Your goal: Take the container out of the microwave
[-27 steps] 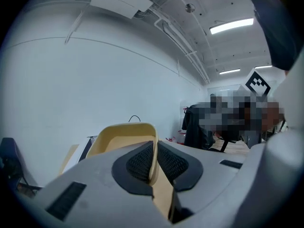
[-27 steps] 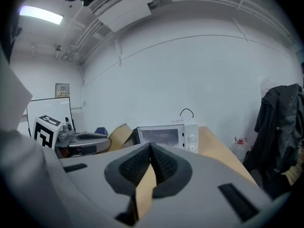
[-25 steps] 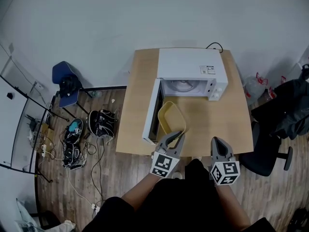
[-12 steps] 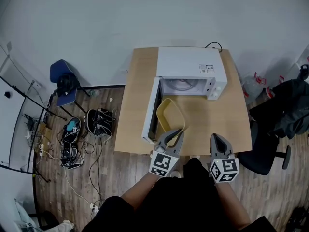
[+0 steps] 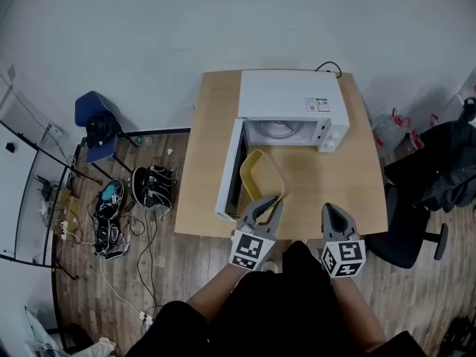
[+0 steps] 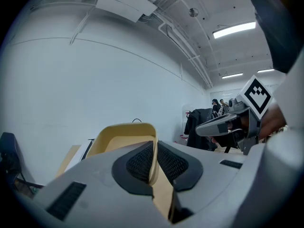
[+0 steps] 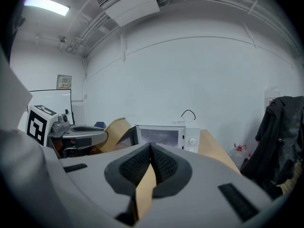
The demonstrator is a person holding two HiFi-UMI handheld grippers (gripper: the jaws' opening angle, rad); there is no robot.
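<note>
A white microwave (image 5: 290, 103) stands at the back of the wooden table (image 5: 357, 192) with its door (image 5: 229, 171) swung open to the left. In front of the opening, a pale yellow container (image 5: 262, 177) hangs tilted above the table. My left gripper (image 5: 272, 201) is shut on its near rim. In the left gripper view the rim (image 6: 153, 148) runs between the two pads. My right gripper (image 5: 330, 210) hovers over the table's front edge to the right, shut and empty. The right gripper view shows its pads (image 7: 161, 163) meeting, with the microwave (image 7: 166, 136) ahead.
A blue chair (image 5: 97, 129) stands on the floor at the left, with bags and shoes (image 5: 152, 188) nearby. A black office chair draped with a dark jacket (image 5: 439, 181) stands at the table's right. A cable (image 5: 331, 69) leaves the microwave's back.
</note>
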